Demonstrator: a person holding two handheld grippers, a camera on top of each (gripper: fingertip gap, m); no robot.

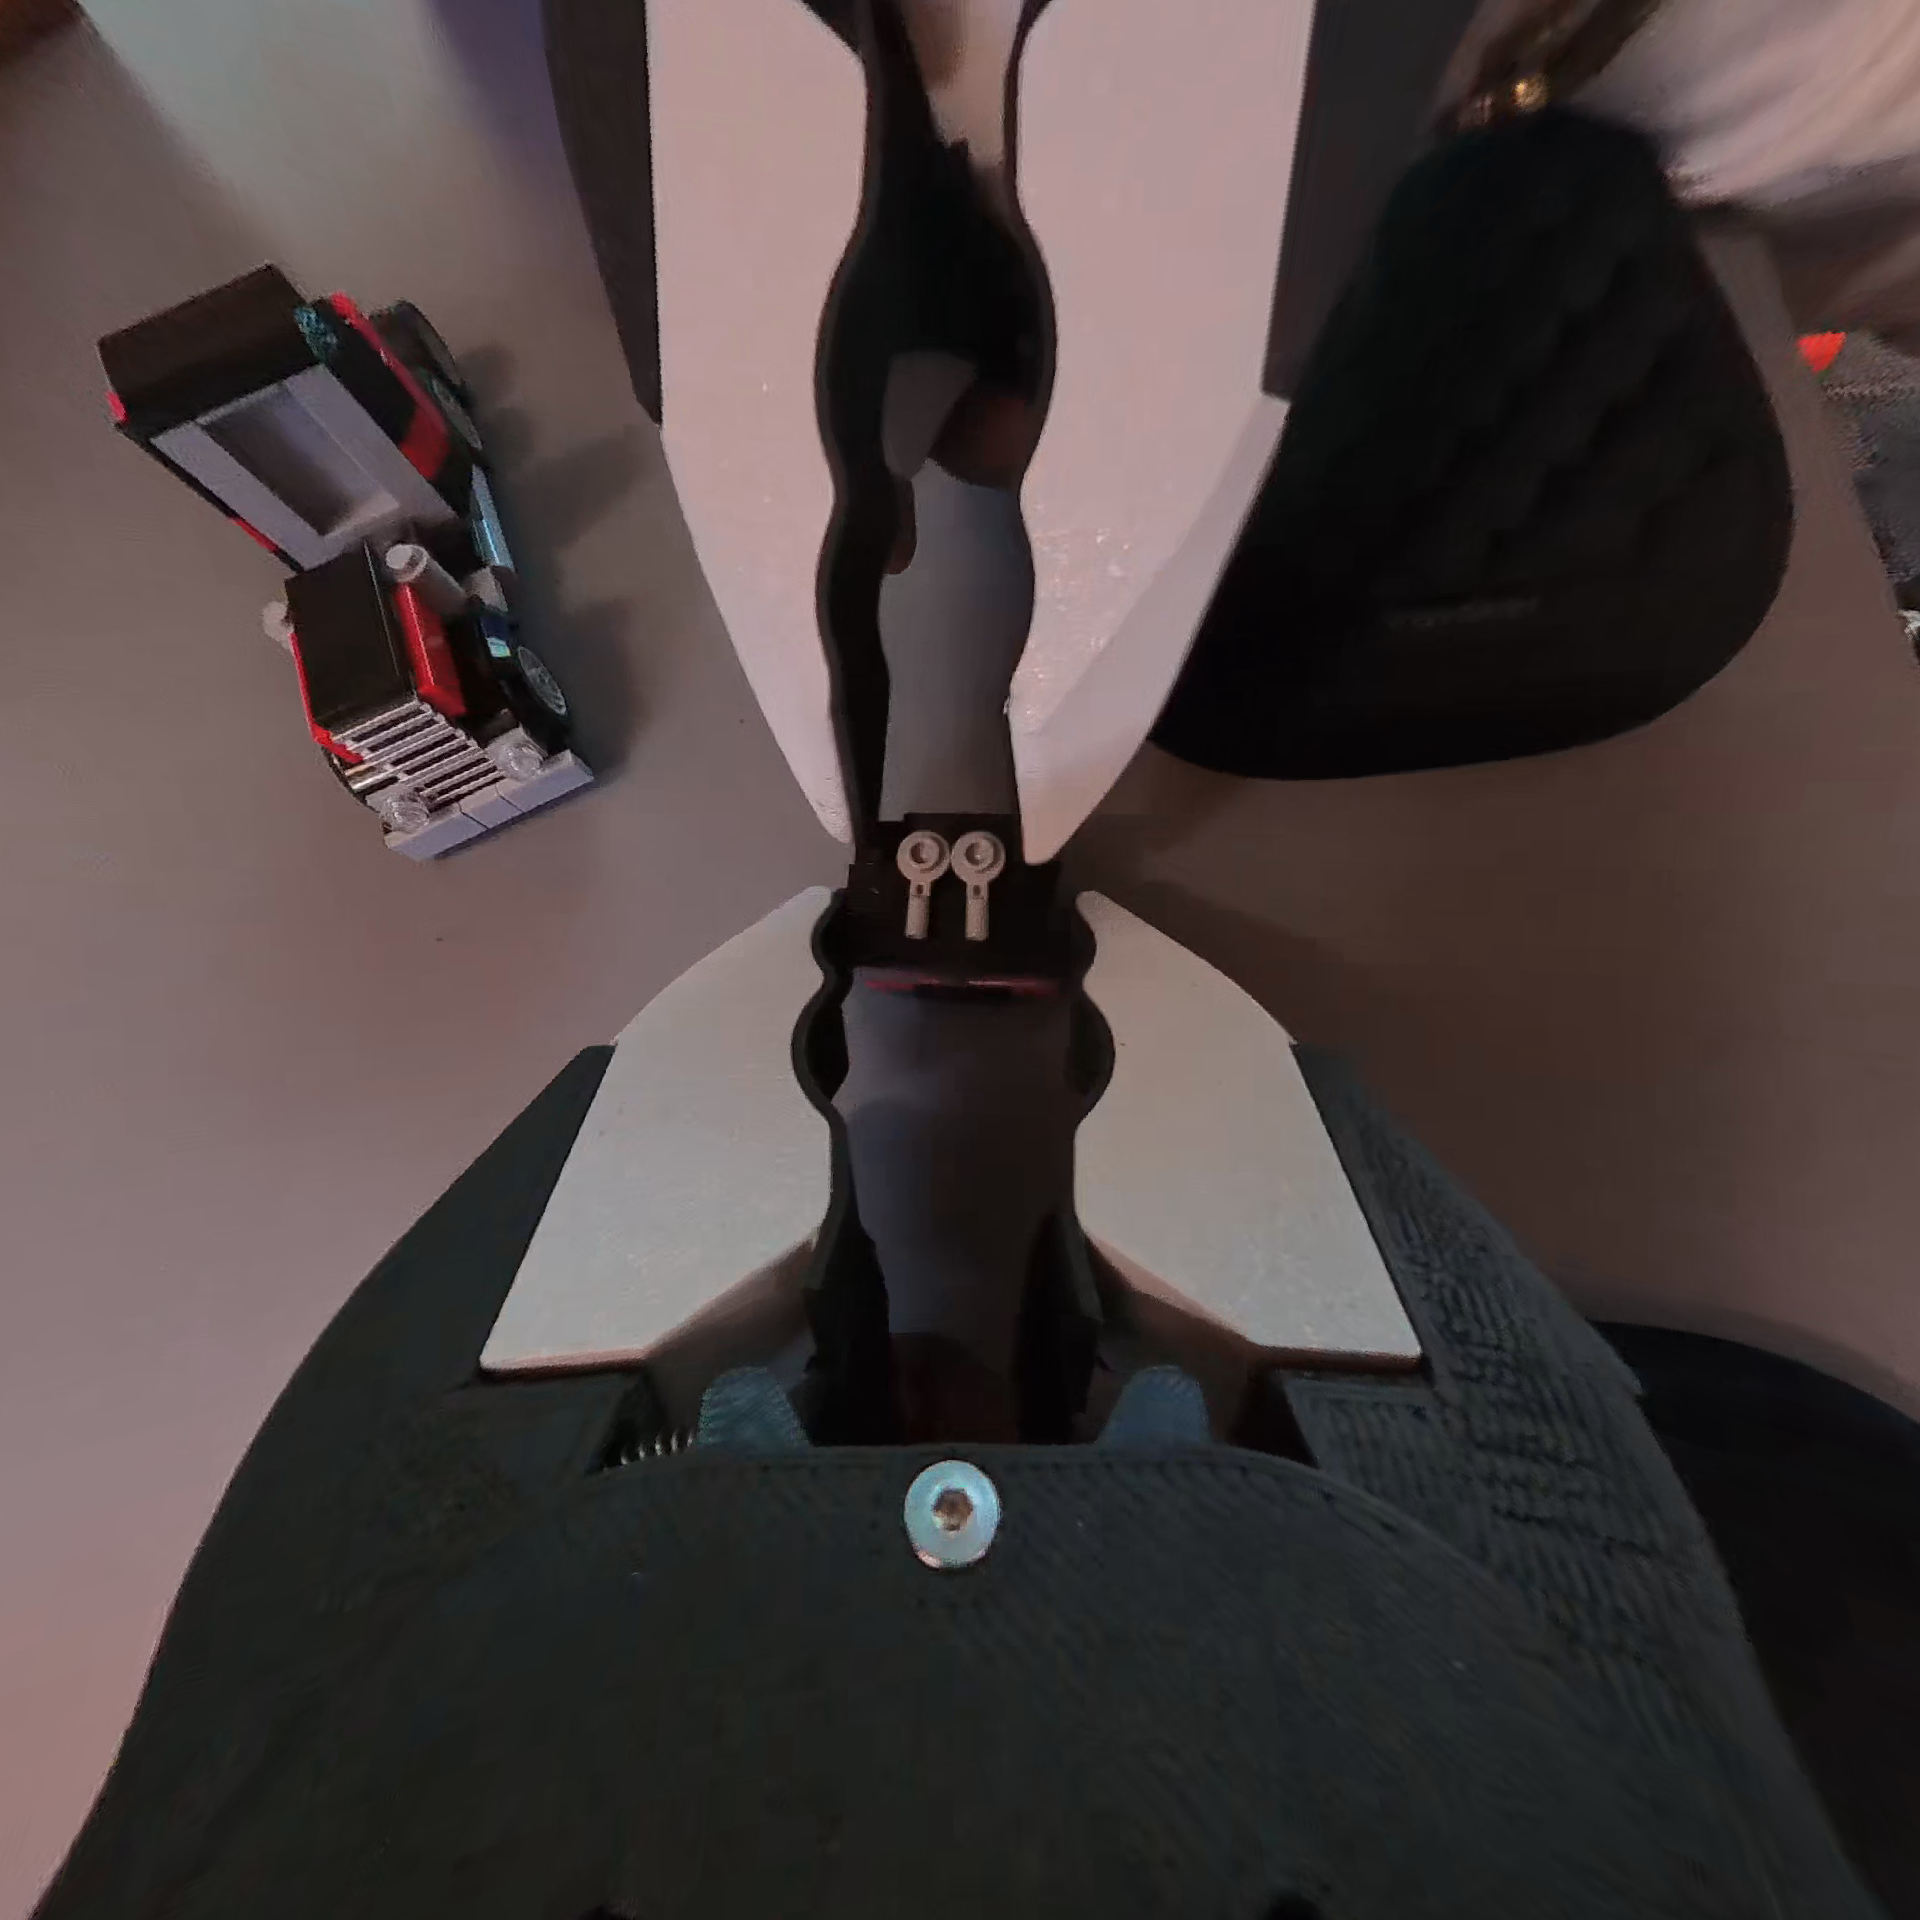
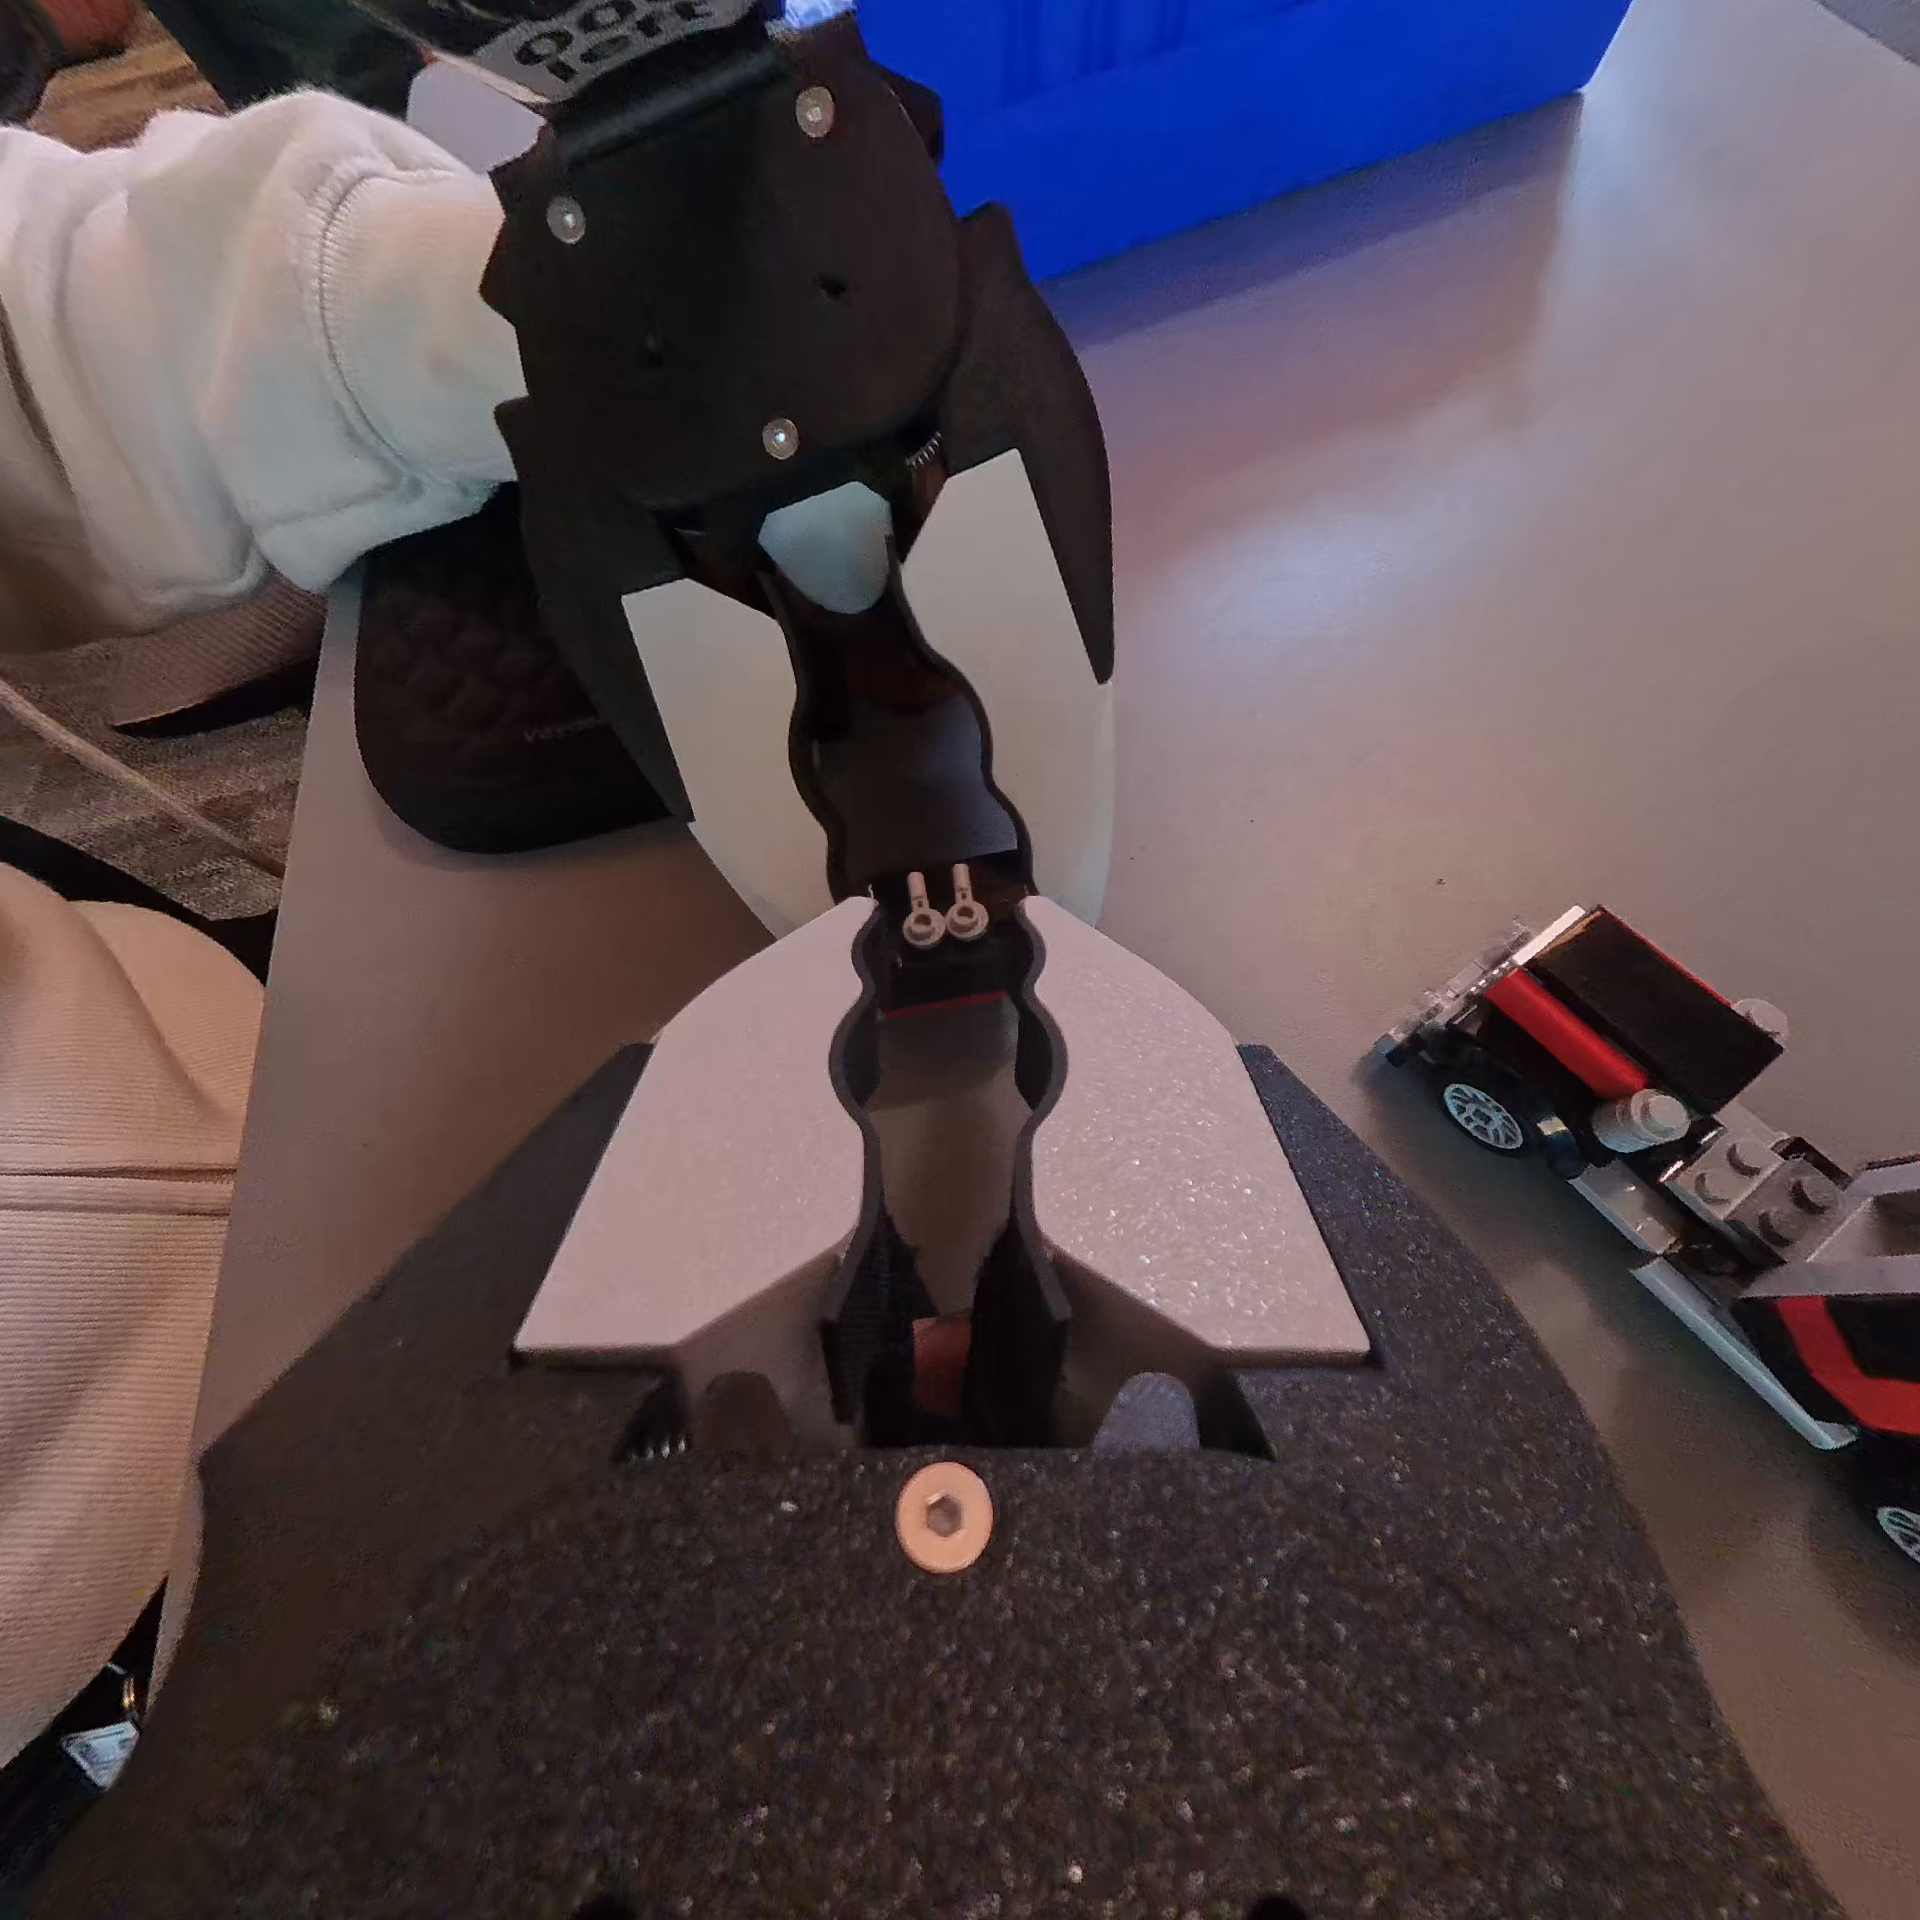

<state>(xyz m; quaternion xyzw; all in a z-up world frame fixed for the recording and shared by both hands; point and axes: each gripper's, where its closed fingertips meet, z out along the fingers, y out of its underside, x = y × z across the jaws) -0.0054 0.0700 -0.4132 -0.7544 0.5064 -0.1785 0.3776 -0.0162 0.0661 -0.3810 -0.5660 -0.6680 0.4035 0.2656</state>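
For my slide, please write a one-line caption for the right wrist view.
Two tools meet tip to tip on a small black brick piece, toy truck beside.

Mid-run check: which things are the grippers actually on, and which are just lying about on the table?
At the grippers:
- small black brick piece with two grey pegs, held between the fingertips of the left gripper and the right gripper

Lying about:
- toy truck
- black fabric item
- blue box
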